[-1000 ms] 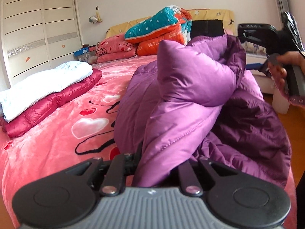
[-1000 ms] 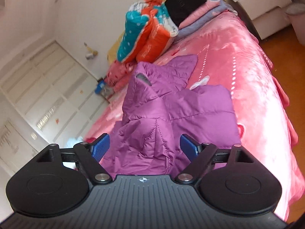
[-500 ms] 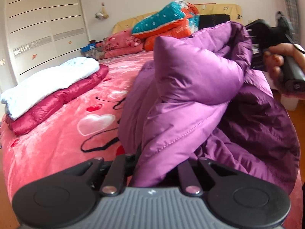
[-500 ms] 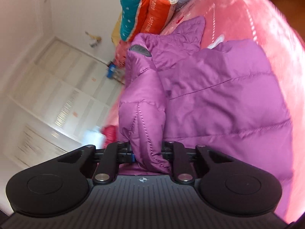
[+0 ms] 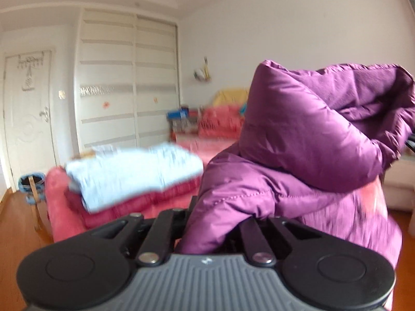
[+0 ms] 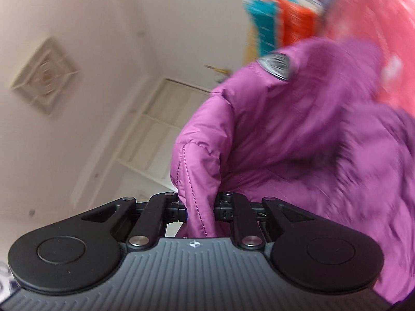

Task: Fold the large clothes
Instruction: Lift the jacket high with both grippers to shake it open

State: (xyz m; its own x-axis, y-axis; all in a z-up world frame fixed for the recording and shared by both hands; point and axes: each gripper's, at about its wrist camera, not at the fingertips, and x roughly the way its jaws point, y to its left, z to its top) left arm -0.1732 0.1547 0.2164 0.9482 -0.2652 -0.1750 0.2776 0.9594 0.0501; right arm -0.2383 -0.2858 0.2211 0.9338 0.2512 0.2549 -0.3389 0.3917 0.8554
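Two hand-held grippers carry the purple down jacket (image 5: 306, 150) between them, lifted off the pink bed (image 5: 62, 215). The left hand-held gripper (image 5: 207, 233) is pressed nearly together, pinching a bunched fold of the jacket. The right hand-held gripper (image 6: 198, 210) pinches a stitched edge of it (image 6: 285, 142); its jaws have just been closing, with that edge between them. Most of the jacket bulges up ahead of both cameras, the rest hanging below.

Both holds look narrow for so bulky and slick a shell, so my worry is that a quick shake or swing pulls a seam out of one pinch and drops half the jacket in a heap. The right wrist view is blurred, so I cannot judge how deep that bite goes. A folded pale blue garment (image 5: 135, 173) lies on a red one further along the bed, and the swinging hem could drag across that stack.
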